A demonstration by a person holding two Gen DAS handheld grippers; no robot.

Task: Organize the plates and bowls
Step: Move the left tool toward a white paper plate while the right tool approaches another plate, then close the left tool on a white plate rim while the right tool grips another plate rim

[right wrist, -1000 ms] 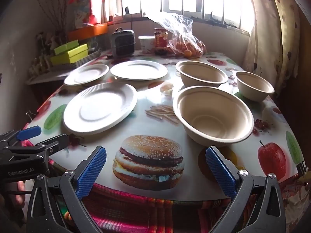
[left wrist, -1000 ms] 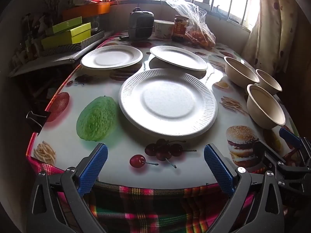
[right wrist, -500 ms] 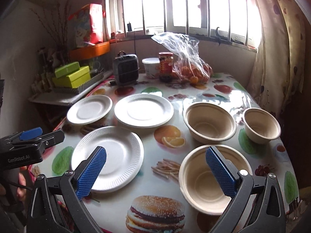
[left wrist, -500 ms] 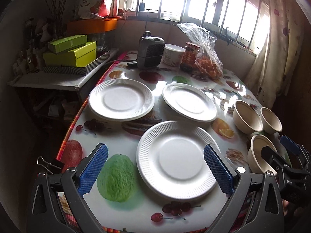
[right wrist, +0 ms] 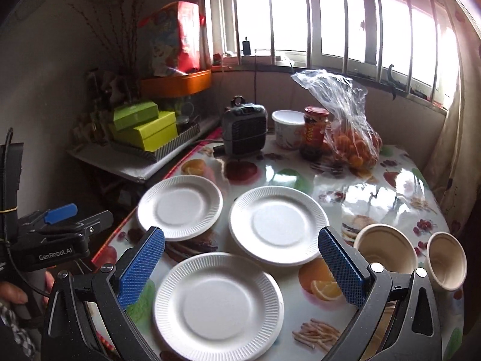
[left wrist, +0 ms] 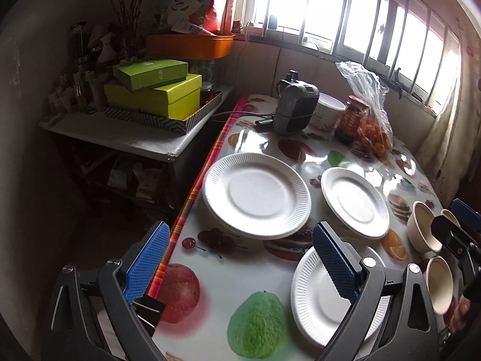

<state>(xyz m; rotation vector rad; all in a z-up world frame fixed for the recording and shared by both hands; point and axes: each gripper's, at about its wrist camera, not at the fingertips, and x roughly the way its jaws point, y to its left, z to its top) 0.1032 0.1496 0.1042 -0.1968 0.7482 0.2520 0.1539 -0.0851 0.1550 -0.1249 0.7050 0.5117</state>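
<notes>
Left tool [left wrist: 237, 264] and right tool [right wrist: 242, 266], both spread wide and holding nothing, hover above the near edge of the bench [right wrist: 369, 189]. Three paper plates [right wrist: 219, 302] lie flat and apart on its left half, the nearest directly ahead of and below the right tool, which is judged closer to it; the bowls [right wrist: 385, 251] stand at the right edge. The glossy fruit-printed cover runs back to a barred window.
</notes>
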